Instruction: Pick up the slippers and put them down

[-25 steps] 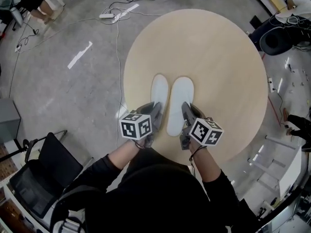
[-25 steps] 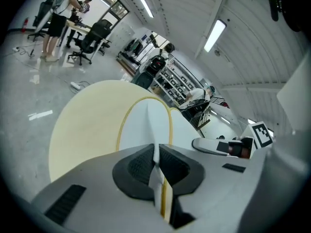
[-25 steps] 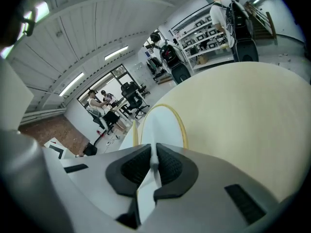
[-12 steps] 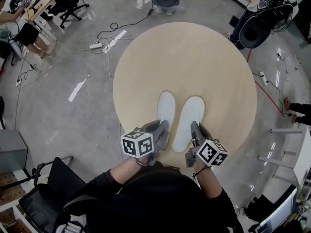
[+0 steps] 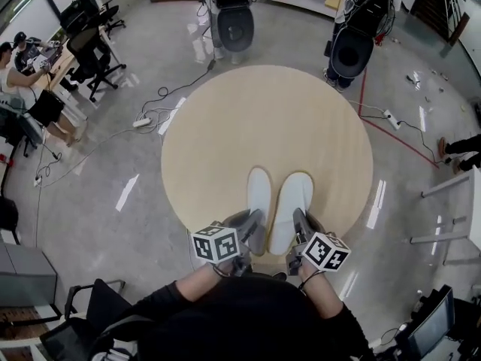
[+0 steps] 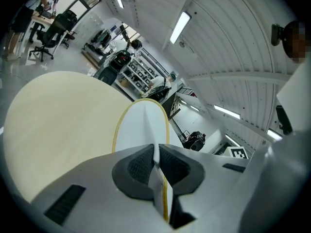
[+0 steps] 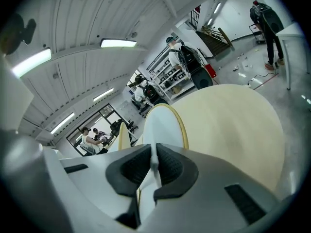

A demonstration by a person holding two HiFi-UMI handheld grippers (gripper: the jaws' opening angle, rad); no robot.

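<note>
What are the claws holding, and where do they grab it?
The left claw pinches the left slipper by its near end; the right claw pinches the right slipper the same way.

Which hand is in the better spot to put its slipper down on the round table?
Neither wins. The left gripper is shut on the left slipper and the right gripper on the right slipper, side by side at the near part of the table. Probably both together.
</note>
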